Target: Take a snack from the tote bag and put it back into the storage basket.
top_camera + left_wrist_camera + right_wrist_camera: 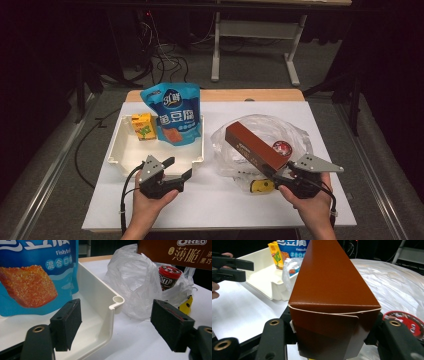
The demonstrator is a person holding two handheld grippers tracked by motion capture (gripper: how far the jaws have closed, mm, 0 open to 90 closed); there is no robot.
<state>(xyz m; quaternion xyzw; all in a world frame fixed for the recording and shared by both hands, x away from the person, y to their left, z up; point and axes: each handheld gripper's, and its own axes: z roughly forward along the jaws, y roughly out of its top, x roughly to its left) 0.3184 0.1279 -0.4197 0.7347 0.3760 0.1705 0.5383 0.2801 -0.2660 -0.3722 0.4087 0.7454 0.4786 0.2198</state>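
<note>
White paper covers a table (220,200) set in a dark room with cables on the floor behind. At the left, a white tray (120,150) holds a yellow juice carton (142,126) and a blue fish-tofu pouch (174,114). The left gripper (180,169) is held at the tray's near right corner, its jaws spread wide with nothing between them; the tray's corner (117,301) is seen through the gap. To the right, a long brown biscuit box (255,147) is clamped at its near end between the jaws of the right gripper (282,175) and raised over a crumpled clear plastic bag (295,127). Just beside the right jaw sits a red-lidded candy tub (281,148), with a small yellow item (260,186) near it. Because only one end is gripped, the box could probably pivot or slip, or drag the bag along and tip the tub.
</note>
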